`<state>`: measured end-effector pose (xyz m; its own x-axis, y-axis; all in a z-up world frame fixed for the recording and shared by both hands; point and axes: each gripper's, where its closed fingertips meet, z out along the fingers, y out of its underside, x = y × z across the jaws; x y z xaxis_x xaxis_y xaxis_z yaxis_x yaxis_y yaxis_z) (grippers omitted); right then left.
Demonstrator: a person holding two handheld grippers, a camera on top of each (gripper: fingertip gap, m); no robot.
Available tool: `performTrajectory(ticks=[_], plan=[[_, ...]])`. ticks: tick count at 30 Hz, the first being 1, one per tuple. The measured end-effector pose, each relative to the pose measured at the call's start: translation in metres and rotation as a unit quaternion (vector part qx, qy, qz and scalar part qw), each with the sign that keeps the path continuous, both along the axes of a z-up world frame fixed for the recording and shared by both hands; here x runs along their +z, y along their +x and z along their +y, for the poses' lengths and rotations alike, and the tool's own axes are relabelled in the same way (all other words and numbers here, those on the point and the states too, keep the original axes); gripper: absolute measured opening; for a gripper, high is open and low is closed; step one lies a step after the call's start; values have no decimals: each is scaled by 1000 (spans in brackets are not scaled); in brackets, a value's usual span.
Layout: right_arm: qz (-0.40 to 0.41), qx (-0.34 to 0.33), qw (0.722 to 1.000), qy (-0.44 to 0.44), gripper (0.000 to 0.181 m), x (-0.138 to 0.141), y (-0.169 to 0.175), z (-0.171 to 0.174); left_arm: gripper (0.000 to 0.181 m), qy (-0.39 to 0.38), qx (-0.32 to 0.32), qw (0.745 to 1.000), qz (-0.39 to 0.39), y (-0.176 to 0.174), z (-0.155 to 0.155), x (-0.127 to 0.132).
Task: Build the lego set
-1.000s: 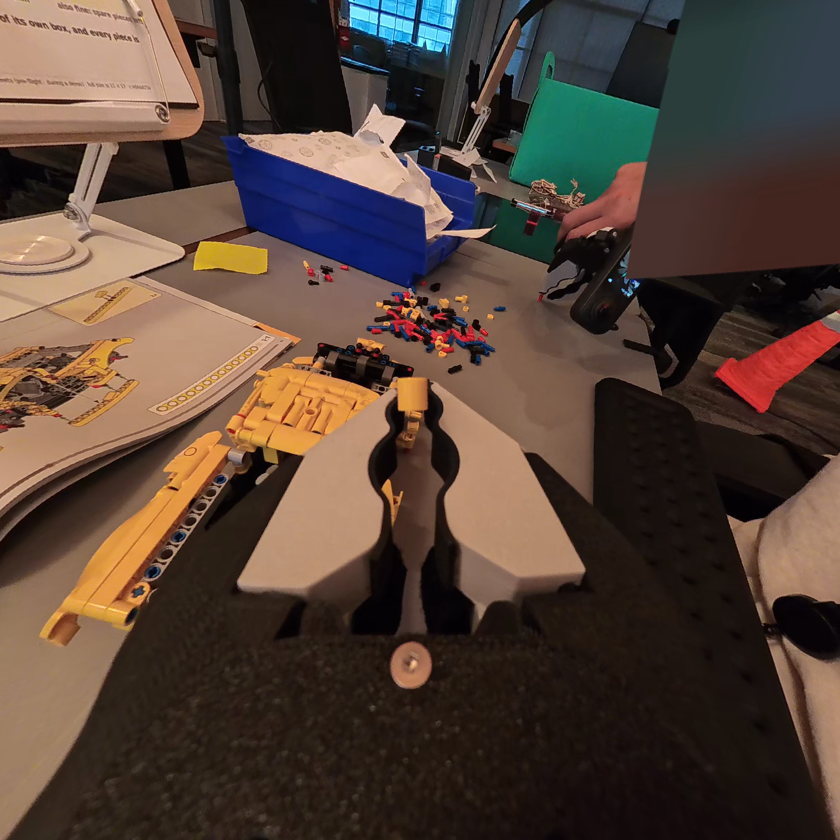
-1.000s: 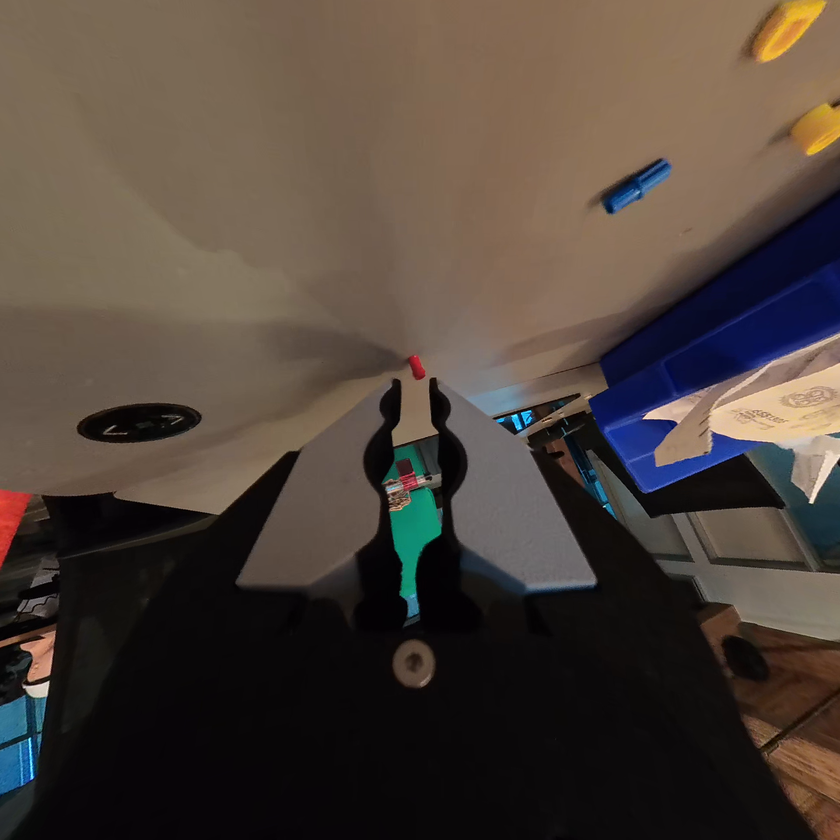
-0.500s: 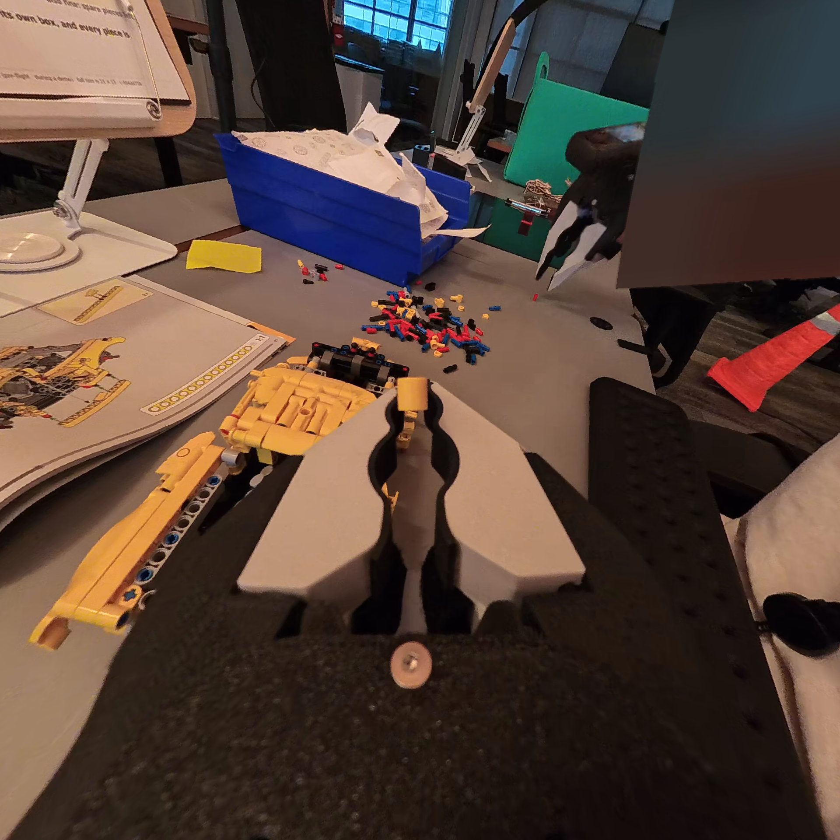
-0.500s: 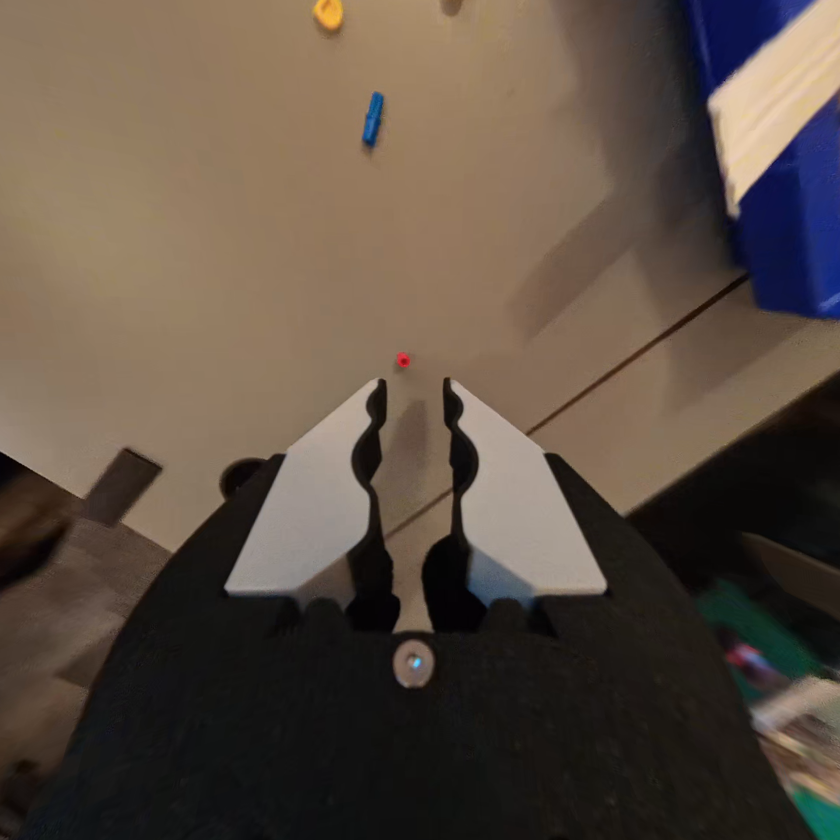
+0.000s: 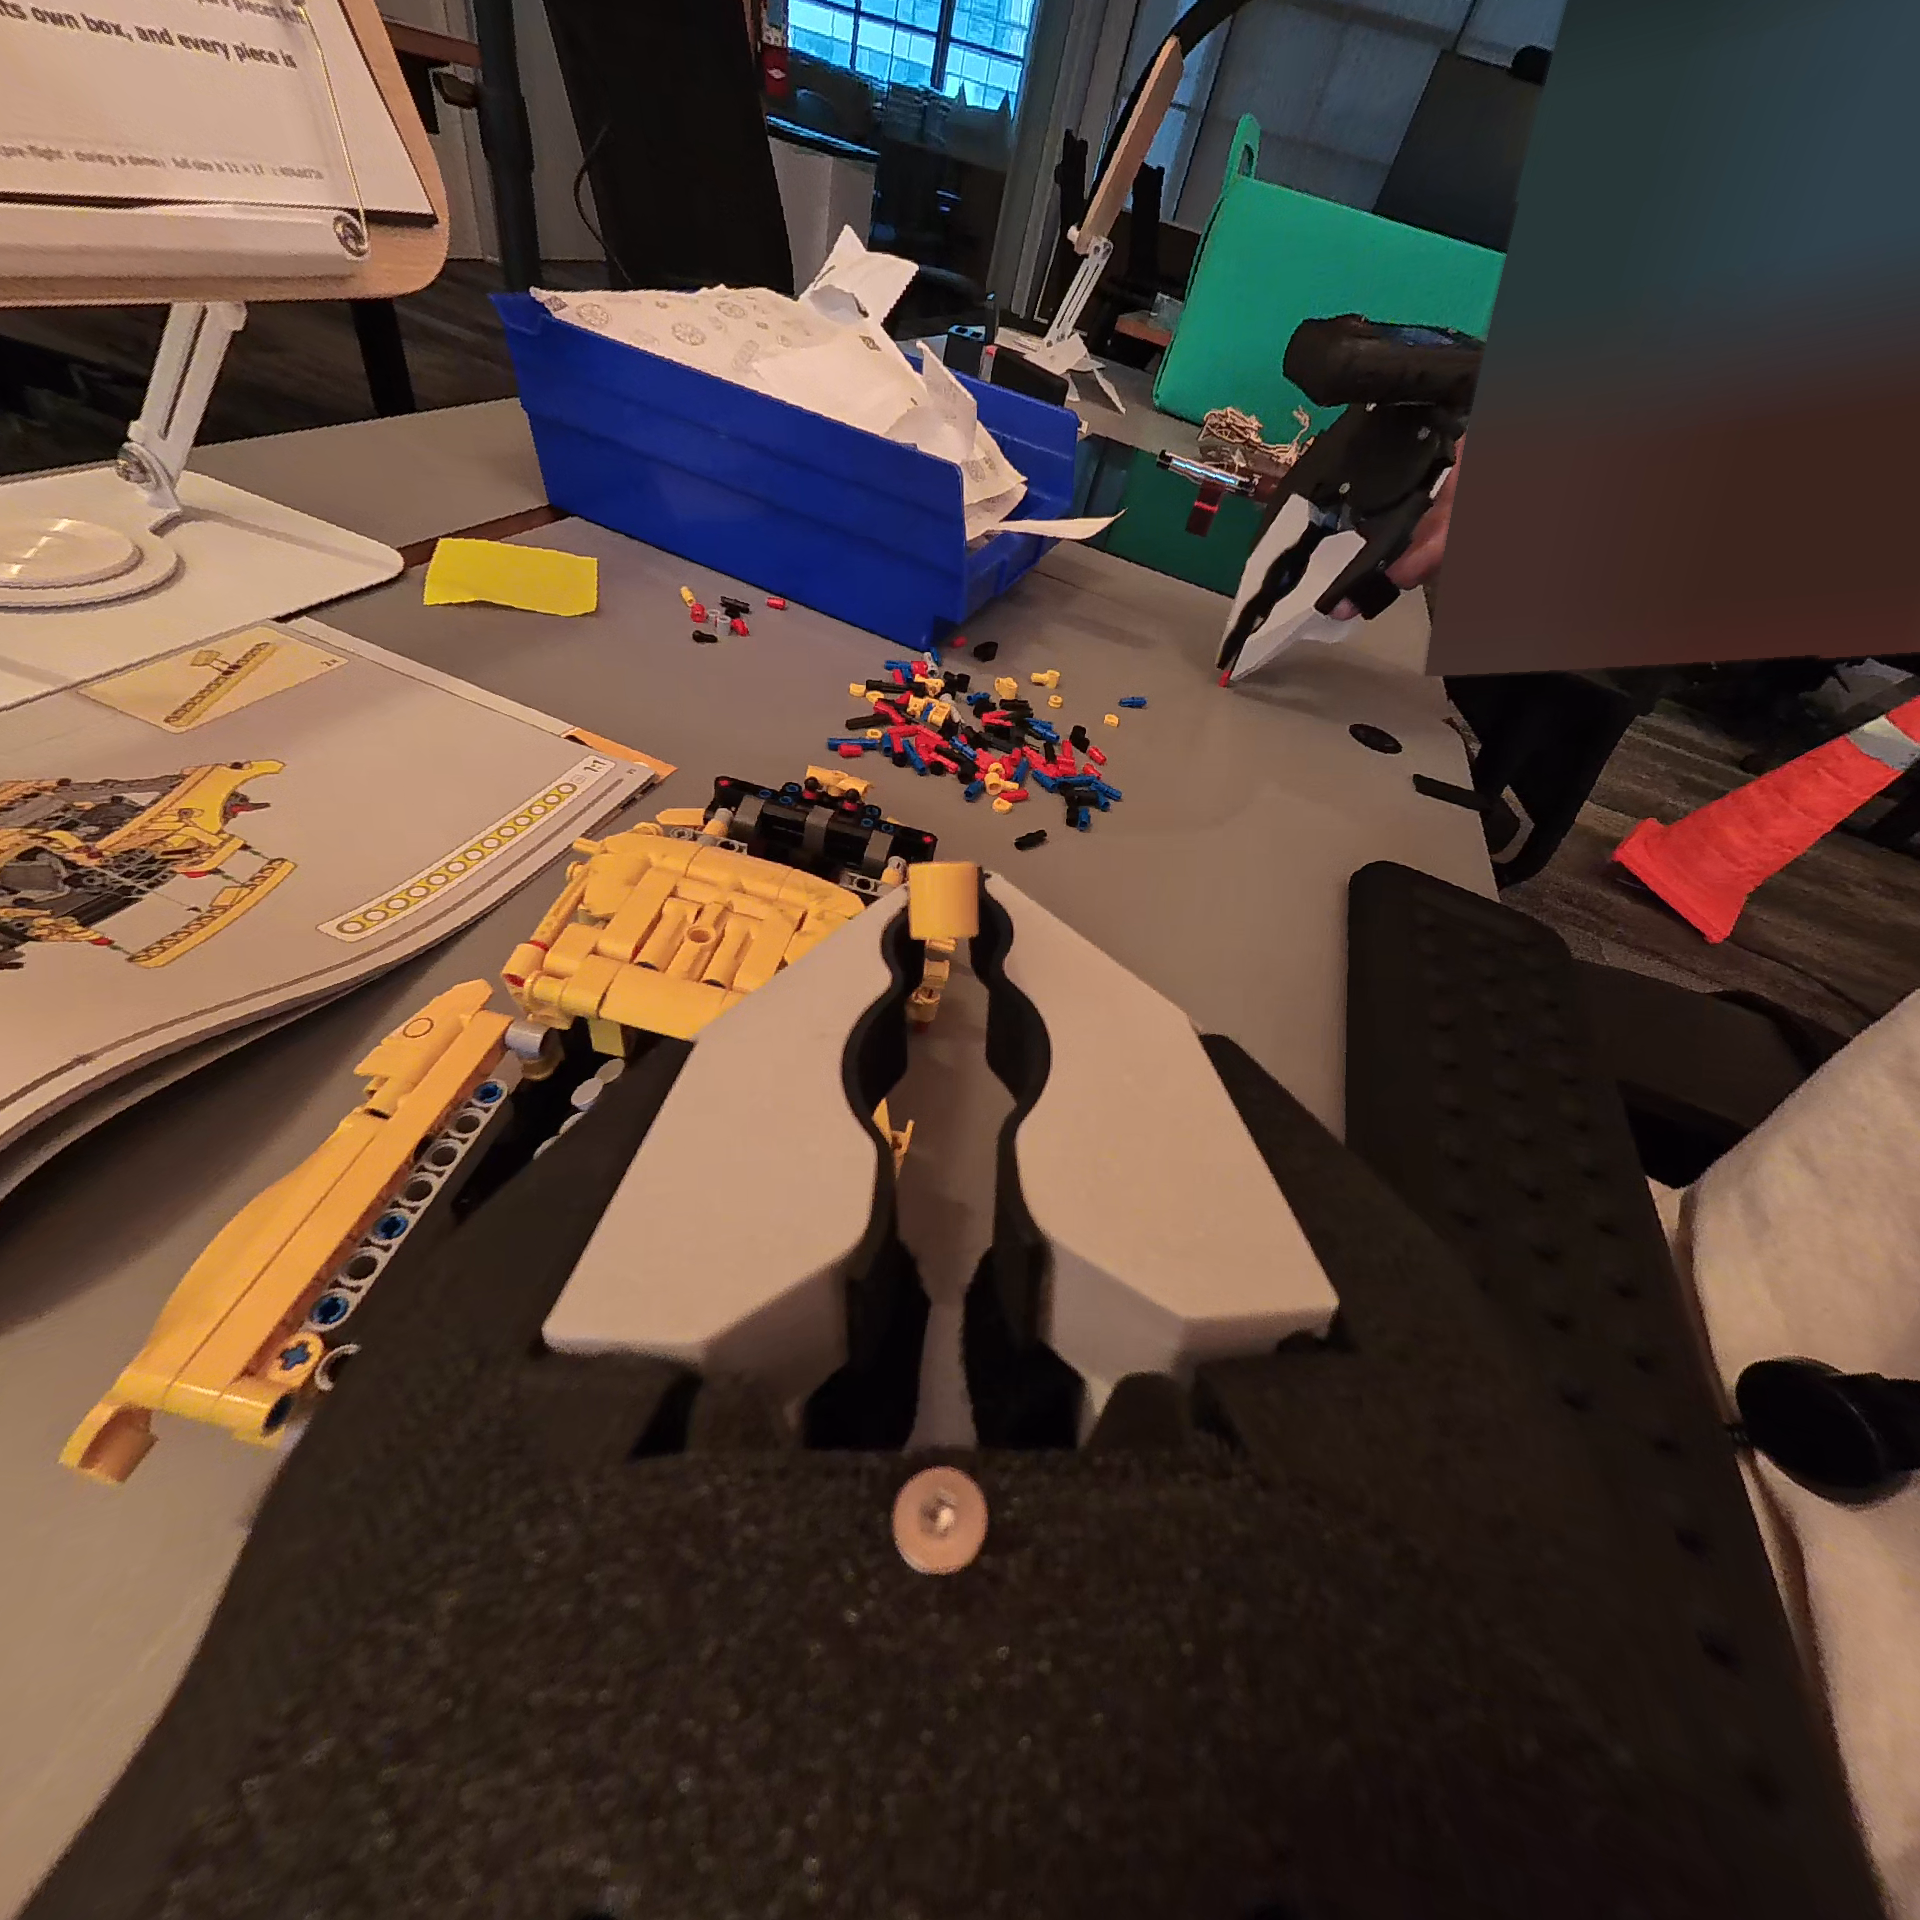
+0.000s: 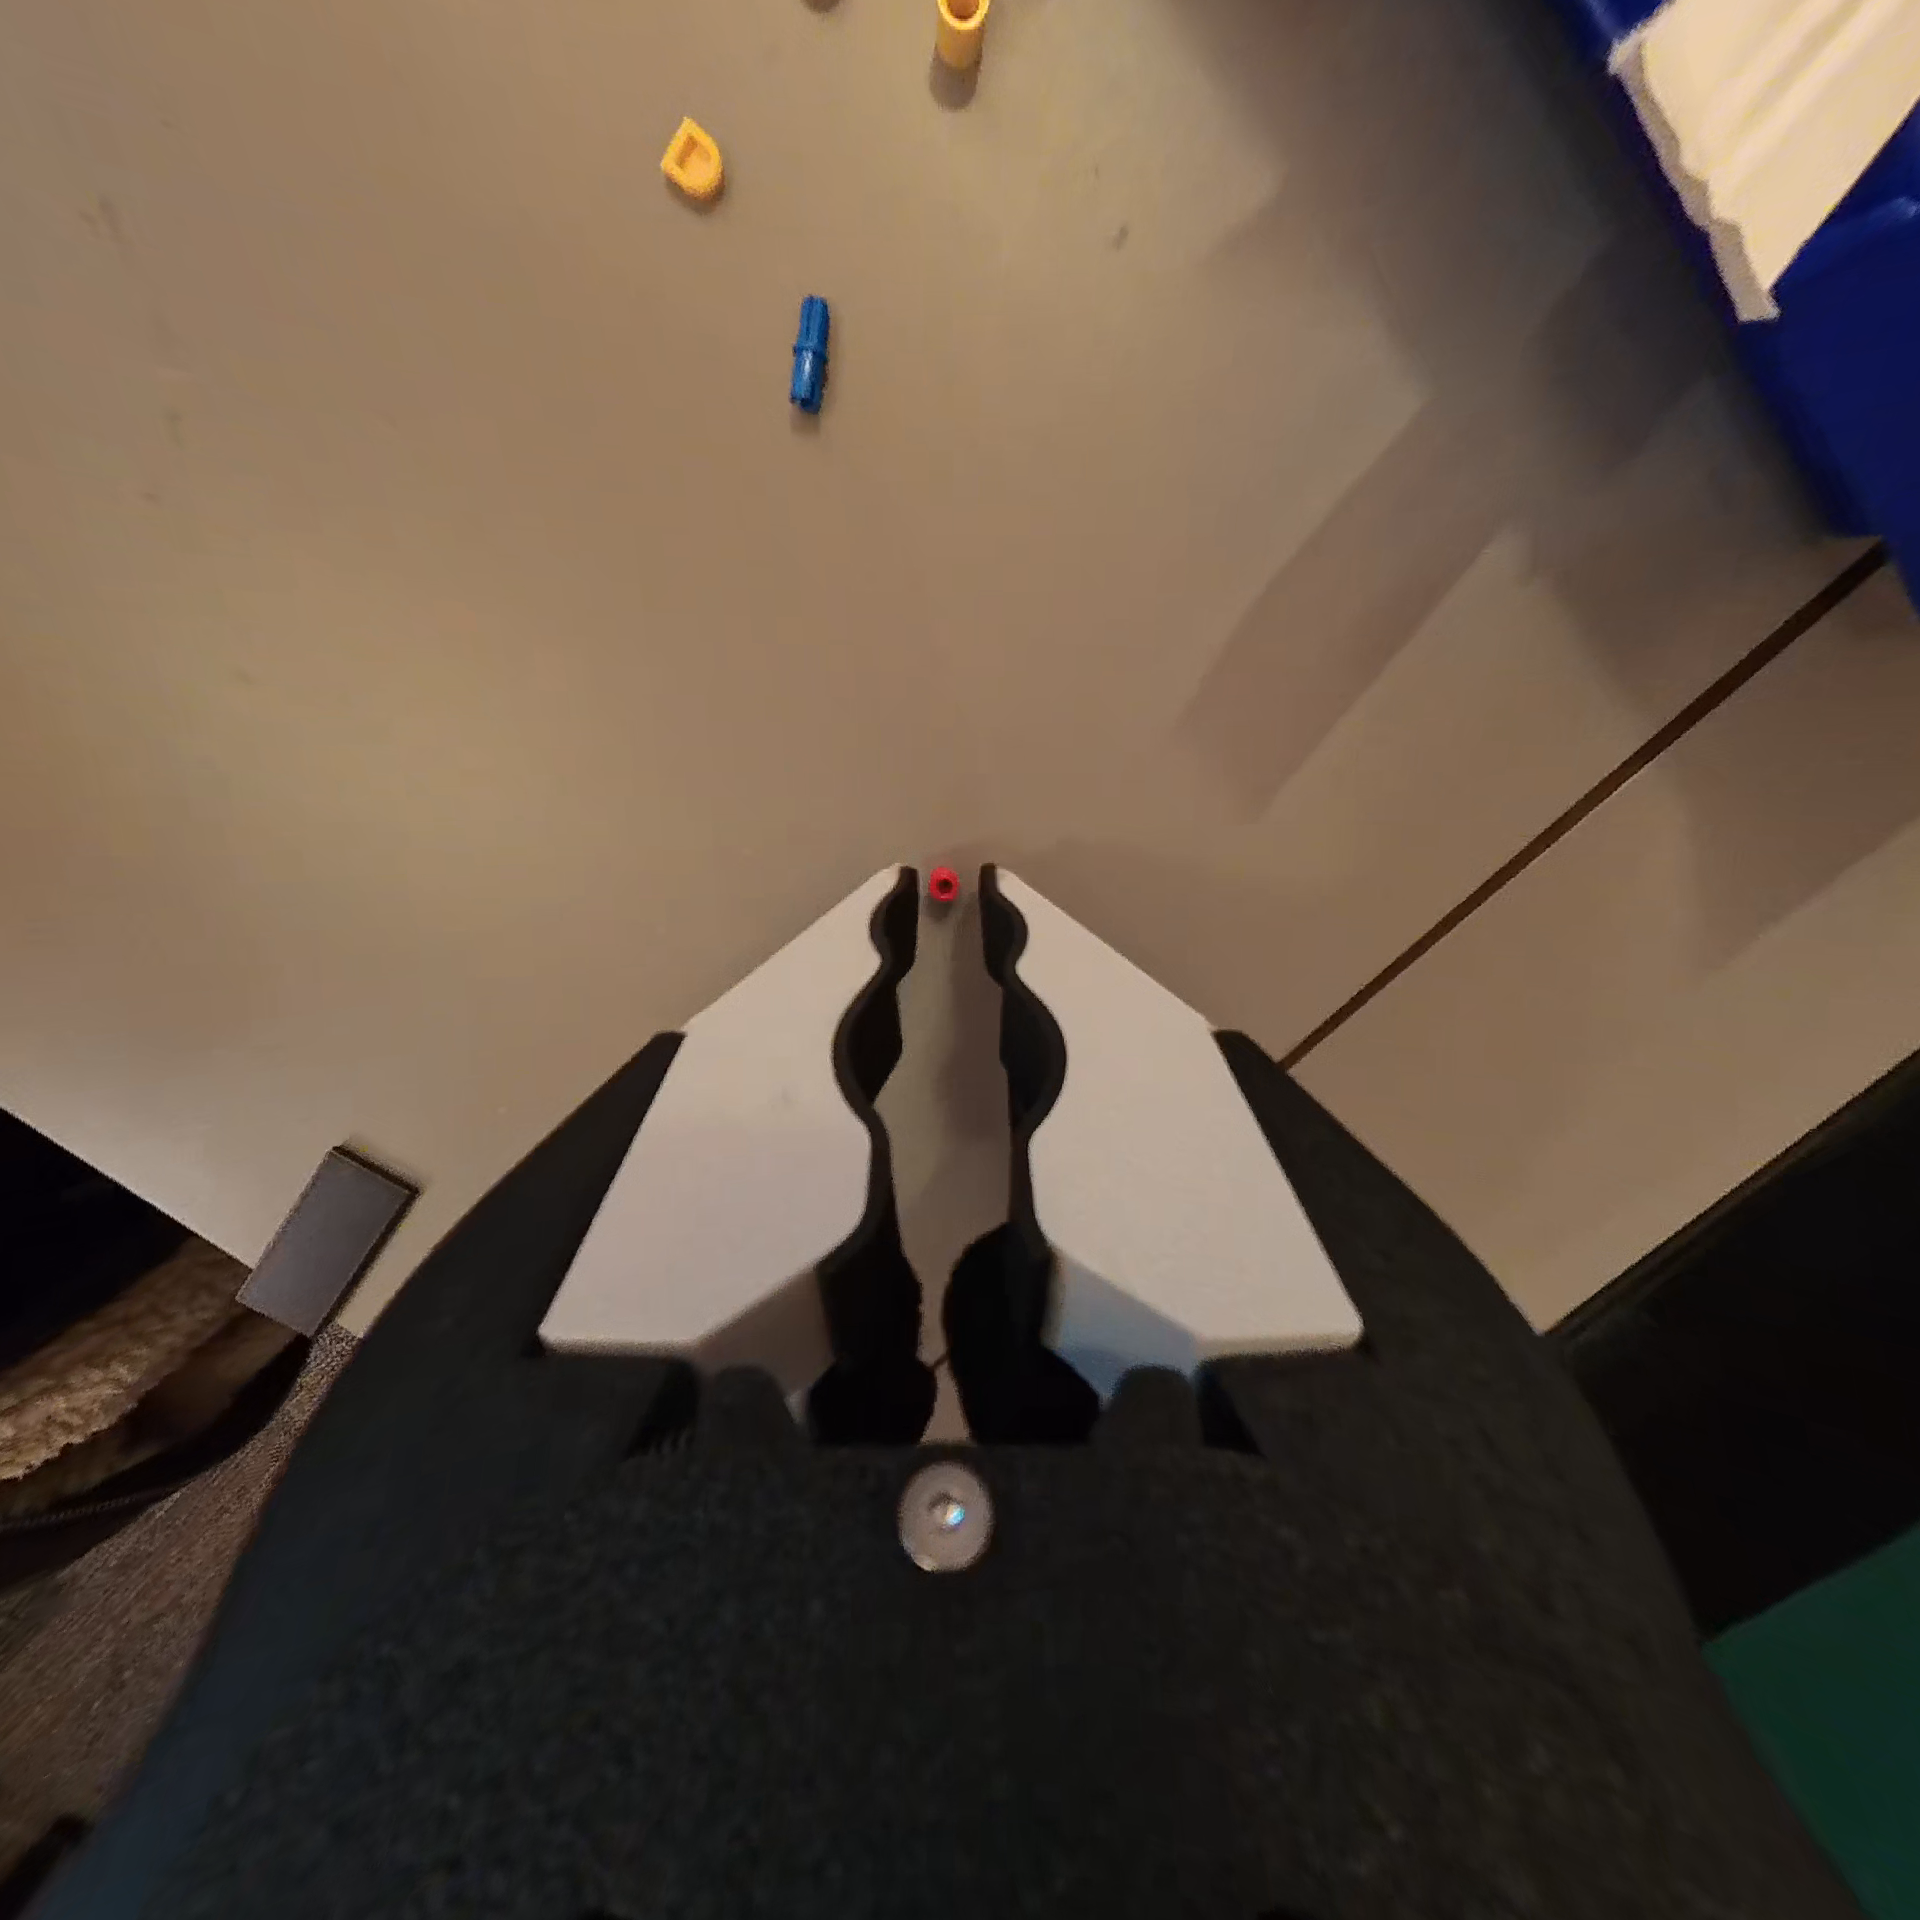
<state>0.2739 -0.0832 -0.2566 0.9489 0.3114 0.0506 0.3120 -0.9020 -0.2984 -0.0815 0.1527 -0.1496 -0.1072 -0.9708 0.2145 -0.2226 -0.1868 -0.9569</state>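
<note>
My left gripper [image 5: 943, 904] is shut on a yellow cylinder part [image 5: 943, 896] at the near edge of the yellow lego model [image 5: 675, 935]. The model lies on the grey table with its long yellow boom [image 5: 312, 1247] stretching to the near left. My right gripper [image 6: 943, 883] points down at the table, and a tiny red piece [image 6: 942, 884] sits between its tips. The jaws stand narrowly apart, with a small gap on each side of the piece. The right gripper also shows in the left wrist view [image 5: 1231, 670], at the far right of the table.
A pile of small red, blue, black and yellow pieces [image 5: 977, 738] lies beyond the model. A blue bin [image 5: 748, 488] of crumpled paper stands behind it. An open instruction book [image 5: 260, 831] lies at the left. A blue pin [image 6: 809, 353] and yellow bits [image 6: 691, 161] lie ahead of the right gripper. There is about 45 cm between the tips of the two grippers. My left tips are about 35 cm from the blue pin [image 6: 809, 353], my right tips only 9 cm. The left camera catches it too, in the left wrist view [image 5: 1135, 700].
My right gripper has come down to the table over the red piece, and its jaws have narrowed around it. My left gripper has stayed on the yellow model.
</note>
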Motion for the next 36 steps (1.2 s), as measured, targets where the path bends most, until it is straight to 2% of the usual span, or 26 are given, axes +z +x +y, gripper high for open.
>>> performTrajectory(ticks=[8, 11, 14, 19, 21, 23, 26, 36], plan=[[7, 10, 1000, 3, 4, 0, -6, 2, 7, 0, -2, 1000, 4, 1, 0, -2], [32, 31, 998, 42, 3, 15, -31, 20, 7, 0, -7, 1000, 1, 1, -2, -1], [54, 96, 988, 110, 3, 53, -97, 65, 7, 14, -23, 1000, -9, 2, -10, 2], [122, 231, 938, 228, 3, 122, -262, 143, 7, 73, -65, 994, -42, 0, -35, 15], [143, 275, 916, 253, 3, 134, -311, 161, 7, 97, -80, 991, -47, -1, -44, 17], [153, 302, 903, 264, 3, 138, -340, 174, 7, 113, -89, 989, -47, -1, -50, 17], [166, 320, 895, 261, 3, 136, -357, 184, 7, 126, -94, 987, -44, -1, -54, 16], [168, 344, 893, 236, 3, 129, -368, 183, 7, 132, -112, 984, -40, -3, -62, 15]])
